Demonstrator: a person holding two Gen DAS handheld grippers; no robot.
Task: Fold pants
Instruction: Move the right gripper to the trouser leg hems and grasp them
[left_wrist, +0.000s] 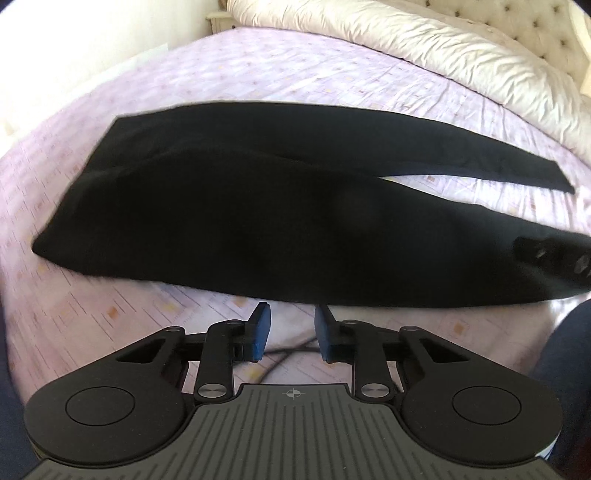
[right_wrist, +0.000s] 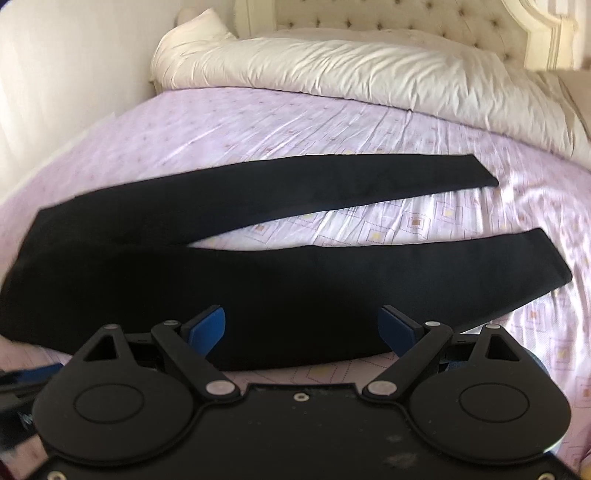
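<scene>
Left gripper (left_wrist: 291, 328) pitched down, jaws narrowed with a small gap, empty. Right gripper (right_wrist: 303, 328) pitched down, jaws spread wide.

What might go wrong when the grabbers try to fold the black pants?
1. The left gripper sits just short of the pants, nothing between its fingers, so closing may catch only the sheet.
2. The right gripper is wide open over the near leg; it may pinch one layer only.
3. The legs lie apart, so the fold may be uneven.

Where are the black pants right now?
The black fabric pants lie flat on the lilac patterned bedsheet, legs spread rightward, in front of the white duvet.
</scene>
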